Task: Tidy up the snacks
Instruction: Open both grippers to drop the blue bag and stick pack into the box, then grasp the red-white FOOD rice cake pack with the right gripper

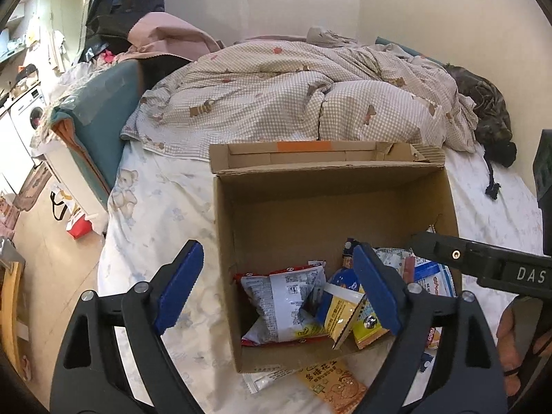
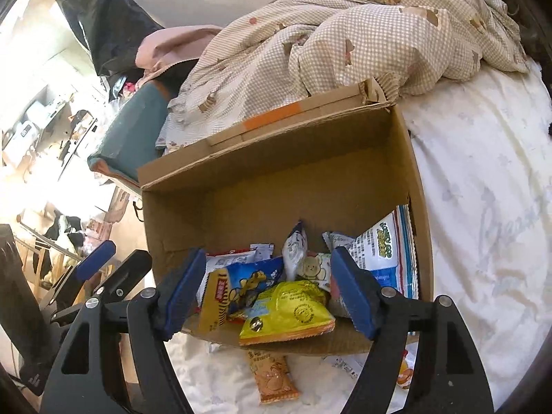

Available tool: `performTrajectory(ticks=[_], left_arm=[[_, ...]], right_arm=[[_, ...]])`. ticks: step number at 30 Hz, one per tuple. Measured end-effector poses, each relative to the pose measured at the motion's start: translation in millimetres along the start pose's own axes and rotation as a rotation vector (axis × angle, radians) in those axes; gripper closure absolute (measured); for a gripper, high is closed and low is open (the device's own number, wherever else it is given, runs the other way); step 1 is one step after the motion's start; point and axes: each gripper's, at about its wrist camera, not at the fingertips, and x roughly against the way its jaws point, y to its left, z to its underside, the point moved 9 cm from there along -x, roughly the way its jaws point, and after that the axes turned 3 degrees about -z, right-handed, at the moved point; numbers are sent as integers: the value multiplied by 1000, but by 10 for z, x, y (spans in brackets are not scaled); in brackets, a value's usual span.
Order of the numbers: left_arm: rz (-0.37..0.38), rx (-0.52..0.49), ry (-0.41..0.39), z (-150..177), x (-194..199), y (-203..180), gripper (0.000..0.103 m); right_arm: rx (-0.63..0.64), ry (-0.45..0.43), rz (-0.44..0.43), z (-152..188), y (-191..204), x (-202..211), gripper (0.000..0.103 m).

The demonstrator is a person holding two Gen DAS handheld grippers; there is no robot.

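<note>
One cardboard box [image 2: 283, 179] lies tipped on the bed [image 2: 483, 207], mouth facing us. Several crinkly snack packets [image 2: 286, 314] are heaped inside at 6 o'clock; one orange packet [image 2: 274, 379] lies outside. Left claw [image 1: 276, 296] and right claw [image 2: 269, 293] both gape wide, holding nothing.

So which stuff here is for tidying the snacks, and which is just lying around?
For the job:
- cardboard box
- yellow snack packet inside it
- orange snack packet on the bed sheet, outside the box
- both open hand-held grippers: left, right

Just lying about:
- checked duvet
- pink blanket
</note>
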Motion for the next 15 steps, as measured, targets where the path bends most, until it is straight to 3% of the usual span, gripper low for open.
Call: performTrajectory(ticks=[8, 15], left_arm=[[-40, 35, -14, 107, 278, 230, 17], [-39, 119, 40, 492, 489, 371, 17]], right_arm=[[-7, 17, 9, 186, 10, 176, 25], [-63, 1, 22, 454, -133, 419, 22]])
